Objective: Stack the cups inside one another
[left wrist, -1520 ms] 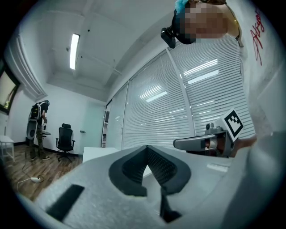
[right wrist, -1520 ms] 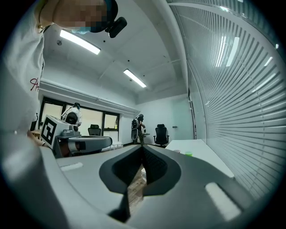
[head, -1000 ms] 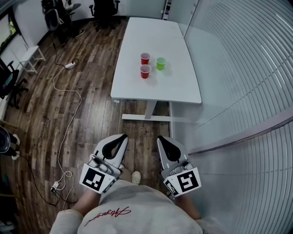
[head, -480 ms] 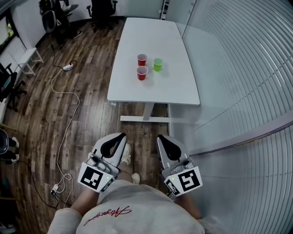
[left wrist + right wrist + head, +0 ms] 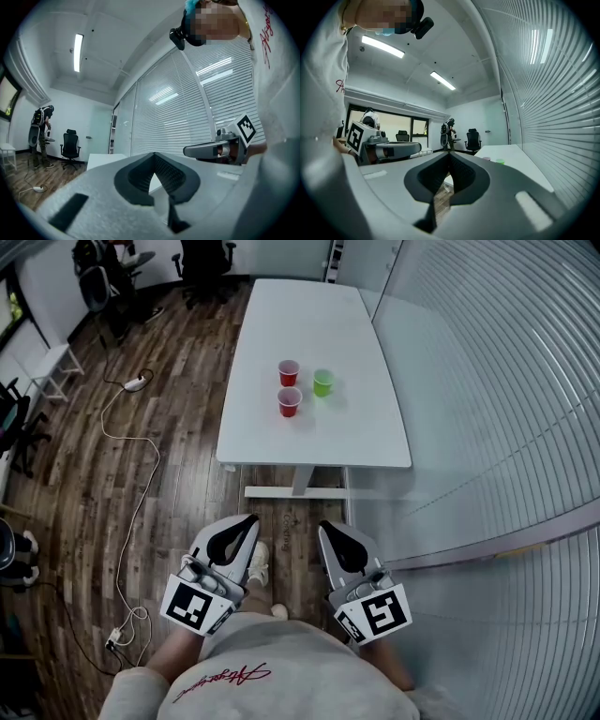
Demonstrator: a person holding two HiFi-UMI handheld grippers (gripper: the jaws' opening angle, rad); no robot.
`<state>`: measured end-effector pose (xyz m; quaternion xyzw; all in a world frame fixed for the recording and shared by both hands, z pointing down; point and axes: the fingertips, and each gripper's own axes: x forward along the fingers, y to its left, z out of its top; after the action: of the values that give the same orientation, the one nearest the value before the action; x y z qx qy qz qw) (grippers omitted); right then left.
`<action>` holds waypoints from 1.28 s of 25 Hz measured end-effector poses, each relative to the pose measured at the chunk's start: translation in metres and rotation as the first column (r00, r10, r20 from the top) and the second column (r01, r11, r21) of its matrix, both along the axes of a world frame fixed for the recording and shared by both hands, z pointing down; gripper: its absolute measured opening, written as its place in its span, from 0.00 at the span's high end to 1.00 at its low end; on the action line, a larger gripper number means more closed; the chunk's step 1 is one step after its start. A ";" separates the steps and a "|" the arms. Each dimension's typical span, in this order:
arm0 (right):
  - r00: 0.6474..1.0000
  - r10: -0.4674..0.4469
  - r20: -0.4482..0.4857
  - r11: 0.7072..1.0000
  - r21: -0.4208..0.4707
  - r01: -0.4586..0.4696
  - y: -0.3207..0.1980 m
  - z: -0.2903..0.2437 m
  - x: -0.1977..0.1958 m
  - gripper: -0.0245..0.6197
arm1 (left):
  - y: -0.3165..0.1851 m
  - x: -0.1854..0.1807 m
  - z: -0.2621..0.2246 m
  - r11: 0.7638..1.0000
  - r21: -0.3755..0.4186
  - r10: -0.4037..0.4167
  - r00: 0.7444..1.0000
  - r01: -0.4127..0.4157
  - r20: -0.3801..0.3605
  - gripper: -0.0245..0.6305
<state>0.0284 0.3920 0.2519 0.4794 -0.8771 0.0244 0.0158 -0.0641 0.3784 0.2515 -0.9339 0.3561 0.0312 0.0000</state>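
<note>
Three cups stand upright near the middle of the white table (image 5: 375,442): a red cup (image 5: 288,372), a second red cup (image 5: 290,401) just in front of it, and a green cup (image 5: 322,382) to their right. Both grippers are held low in front of the person's body, well short of the table and over the wood floor. My left gripper (image 5: 248,519) is shut and holds nothing, its jaws meeting at the tip (image 5: 153,154). My right gripper (image 5: 323,526) is also shut and holds nothing (image 5: 449,153). Past it, the green cup (image 5: 500,161) shows far off on the table.
A wall of window blinds (image 5: 506,381) runs along the right side, close to the table. On the floor at the left lie a white cable (image 5: 141,512) and a power strip (image 5: 136,382). Office chairs (image 5: 202,259) and a person (image 5: 40,136) are at the far end.
The table and cups have drawn closer and lower in the head view as the person walks toward them. Both grippers keep the same pose, shut, in front of the body.
</note>
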 end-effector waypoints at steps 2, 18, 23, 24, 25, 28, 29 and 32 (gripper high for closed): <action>1.000 0.000 -0.002 1.000 -0.002 0.000 -0.012 0.003 0.003 0.96 | -0.013 0.004 0.003 1.000 -0.001 0.003 1.000 -0.003 0.001 0.97; 0.998 0.055 -0.008 0.998 -0.005 -0.055 -0.109 0.005 0.011 0.96 | -0.118 0.004 0.003 1.000 -0.007 0.024 0.999 -0.024 -0.026 0.97; 0.996 0.089 -0.009 0.996 -0.002 -0.089 -0.142 -0.002 0.016 0.96 | -0.150 0.006 -0.001 0.999 -0.012 0.050 0.998 -0.050 -0.027 0.97; 0.996 0.093 -0.009 0.996 -0.004 -0.093 -0.148 -0.001 0.016 0.96 | -0.158 0.007 -0.001 0.998 -0.013 0.053 0.998 -0.054 -0.032 0.97; 0.995 0.097 -0.010 0.995 -0.005 -0.097 -0.155 -0.001 0.017 0.96 | -0.165 0.007 -0.002 0.998 -0.014 0.057 0.998 -0.058 -0.035 0.97; 0.994 0.107 -0.012 0.994 -0.007 -0.108 -0.174 -0.001 0.017 0.96 | -0.186 0.010 -0.002 0.997 -0.012 0.075 0.997 -0.075 -0.034 0.97; 0.994 0.113 -0.012 0.994 -0.007 -0.113 -0.180 -0.002 0.017 0.96 | -0.193 0.010 -0.002 0.997 -0.011 0.082 0.996 -0.082 -0.033 0.97; 0.991 0.135 -0.013 0.991 -0.002 -0.135 -0.197 -0.007 0.018 0.96 | -0.212 0.010 -0.006 0.995 -0.008 0.103 0.994 -0.103 -0.032 0.97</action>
<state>0.0462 0.1948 0.2444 0.5379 -0.8425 0.0239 0.0203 -0.0541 0.1662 0.2456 -0.9504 0.3075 0.0444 -0.0117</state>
